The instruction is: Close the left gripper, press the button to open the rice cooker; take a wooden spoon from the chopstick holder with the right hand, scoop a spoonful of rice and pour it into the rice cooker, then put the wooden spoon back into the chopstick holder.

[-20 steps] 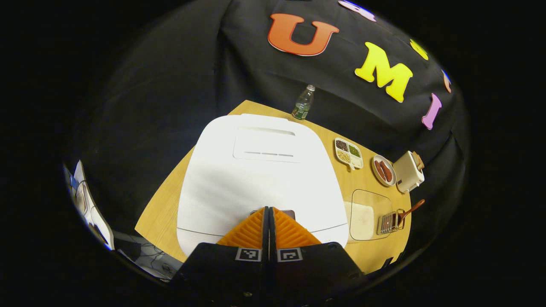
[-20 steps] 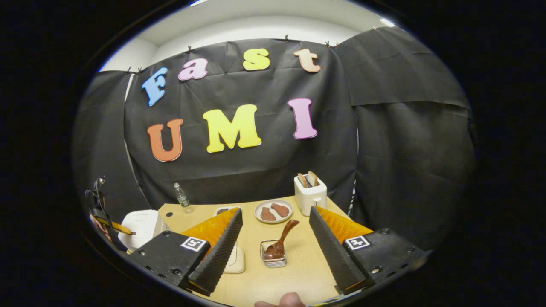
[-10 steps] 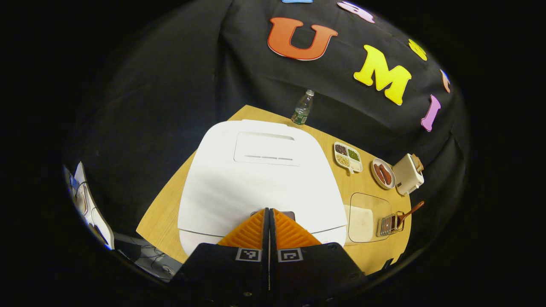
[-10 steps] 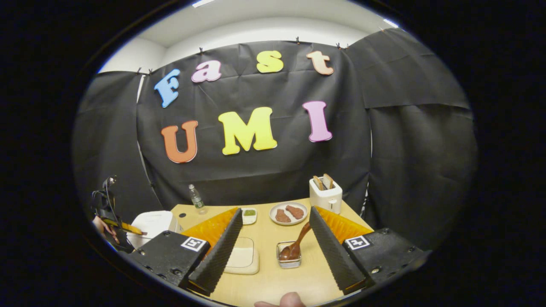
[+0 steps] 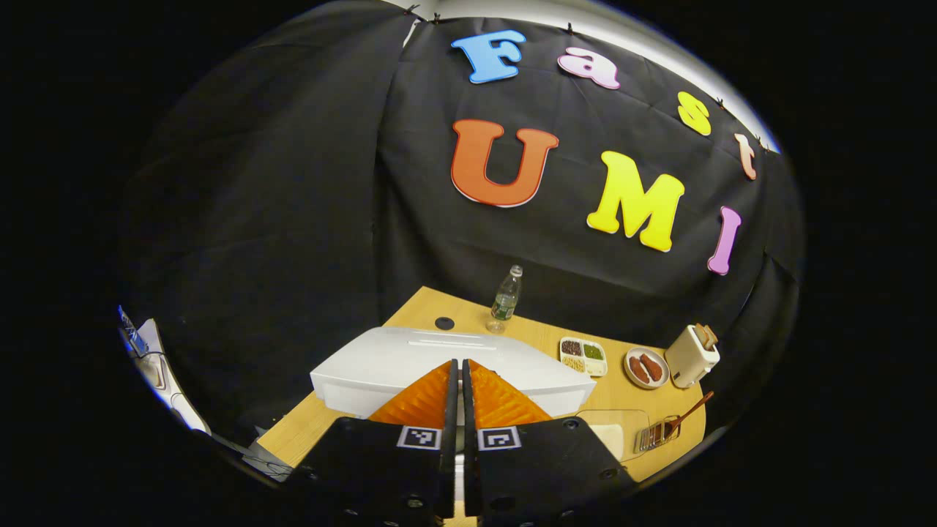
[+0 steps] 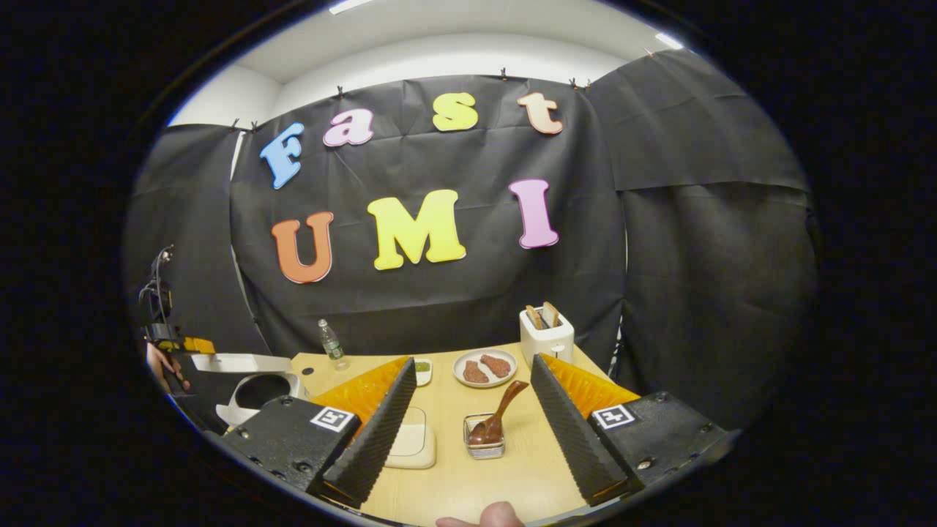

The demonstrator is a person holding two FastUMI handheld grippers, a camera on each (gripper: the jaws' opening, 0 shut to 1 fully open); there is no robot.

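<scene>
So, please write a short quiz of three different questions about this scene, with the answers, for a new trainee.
1. True or false: the rice cooker has its lid raised.
2. Multiple choice: where is the wooden spoon? A) between the fingers of the right gripper; B) standing in the chopstick holder; C) lying on the plate.
3. Fill in: the fingers of the left gripper are ____, while those of the right gripper are spread wide.

Key: 1 true, the dark pot opening shows under the lid in the right gripper view. 2 B, the spoon leans in the holder, untouched. 3 closed together.
</scene>
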